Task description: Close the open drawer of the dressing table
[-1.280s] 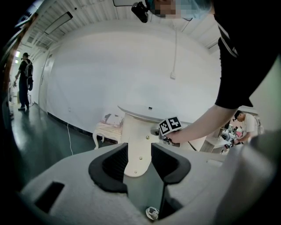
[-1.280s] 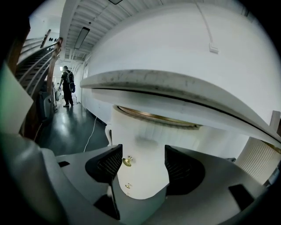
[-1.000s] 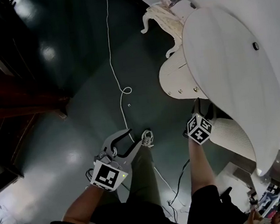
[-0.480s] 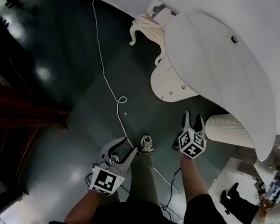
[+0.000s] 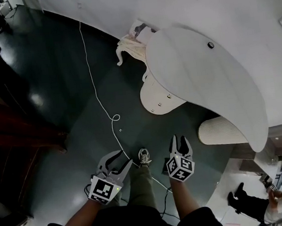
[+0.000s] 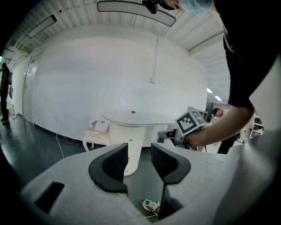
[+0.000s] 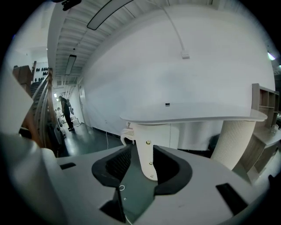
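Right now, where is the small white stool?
In the head view, the small white stool stands at the upper centre, against the white wall, just left of the rounded top of the dressing table.

In the head view the white curved top of the dressing table (image 5: 212, 72) is the brightest thing, almost washed out, with little surface detail. Left of this top the dark glossy floor (image 5: 61, 68) stays dim and carries some soft patches of glare. Directly below the top's edge lies a deep shadow. Both gripper views bend strongly toward the edges and turn black at the corners. There, long ceiling lamps (image 6: 127, 5) above the top give an even, pale light, and the nearest foreground looks soft.
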A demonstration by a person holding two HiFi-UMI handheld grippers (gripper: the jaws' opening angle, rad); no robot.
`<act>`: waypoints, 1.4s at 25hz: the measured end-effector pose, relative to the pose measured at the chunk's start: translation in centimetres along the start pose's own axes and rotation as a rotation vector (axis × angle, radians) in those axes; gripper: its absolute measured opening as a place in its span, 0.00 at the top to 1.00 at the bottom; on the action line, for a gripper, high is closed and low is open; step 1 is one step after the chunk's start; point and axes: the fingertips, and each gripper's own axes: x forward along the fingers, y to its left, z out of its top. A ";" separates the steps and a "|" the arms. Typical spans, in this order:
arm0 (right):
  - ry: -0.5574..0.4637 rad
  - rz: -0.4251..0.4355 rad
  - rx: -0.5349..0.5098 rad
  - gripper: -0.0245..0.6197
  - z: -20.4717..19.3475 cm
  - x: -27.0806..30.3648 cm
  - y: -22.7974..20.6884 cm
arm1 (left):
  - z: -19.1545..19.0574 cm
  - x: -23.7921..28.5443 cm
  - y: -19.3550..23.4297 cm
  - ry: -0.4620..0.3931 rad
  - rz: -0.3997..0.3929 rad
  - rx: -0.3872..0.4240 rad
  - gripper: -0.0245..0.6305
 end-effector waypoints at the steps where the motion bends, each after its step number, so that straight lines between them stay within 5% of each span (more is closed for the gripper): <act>1: 0.004 0.000 0.015 0.72 -0.2 -0.8 0.2 | 0.2 -0.2 -0.1 -0.002 -0.004 0.010 0.72; 21: -0.138 0.031 0.153 0.95 5.1 -13.3 5.1 | 2.8 -2.9 -2.1 -0.032 -0.092 0.069 0.72; 35: -0.181 0.121 0.172 0.95 7.2 -17.2 7.0 | 5.0 -5.1 -2.4 -0.032 -0.100 0.118 0.74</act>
